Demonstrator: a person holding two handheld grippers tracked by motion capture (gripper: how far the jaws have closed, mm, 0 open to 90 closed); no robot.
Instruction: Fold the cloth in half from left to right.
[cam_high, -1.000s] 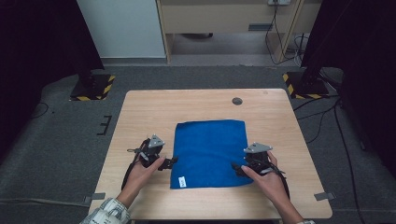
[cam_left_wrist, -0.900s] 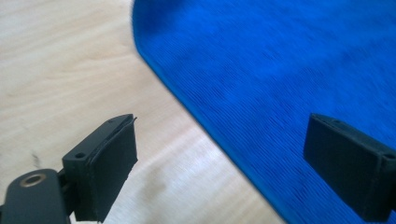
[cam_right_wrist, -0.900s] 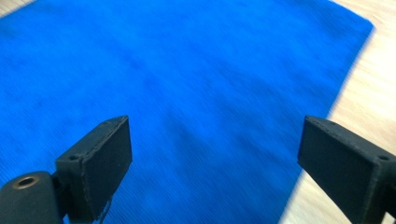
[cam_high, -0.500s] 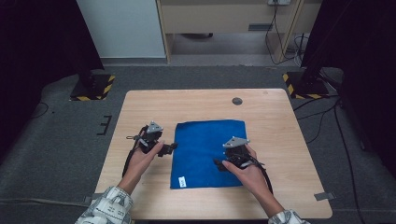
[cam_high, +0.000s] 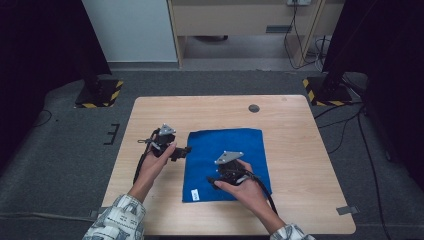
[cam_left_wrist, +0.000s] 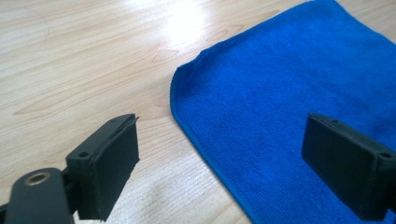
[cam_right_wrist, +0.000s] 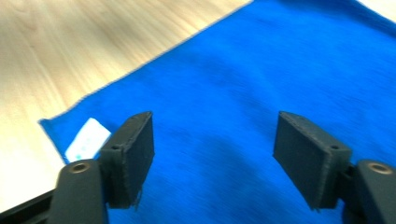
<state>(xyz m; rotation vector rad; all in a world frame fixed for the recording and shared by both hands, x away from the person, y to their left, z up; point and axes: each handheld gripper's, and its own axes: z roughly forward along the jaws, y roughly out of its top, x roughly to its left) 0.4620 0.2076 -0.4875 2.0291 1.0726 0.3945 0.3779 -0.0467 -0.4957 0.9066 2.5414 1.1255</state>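
A blue cloth (cam_high: 228, 161) lies flat on a wooden table (cam_high: 300, 165). The left gripper (cam_high: 186, 150) hovers at the cloth's left edge, jaws spread wide, holding nothing. The right gripper (cam_high: 212, 180) hangs over the cloth near its white tag (cam_high: 195, 194), jaws likewise apart and empty.

table (cam_high: 300, 165) | round dark grommet (cam_high: 254, 108) far edge | striped stand bases (cam_high: 102, 95)

The gripper (cam_left_wrist: 224, 172) is hovering with jaws wide apart, straddling the cloth's (cam_left_wrist: 289, 93) edge (the table (cam_left_wrist: 84, 65) is showing left).
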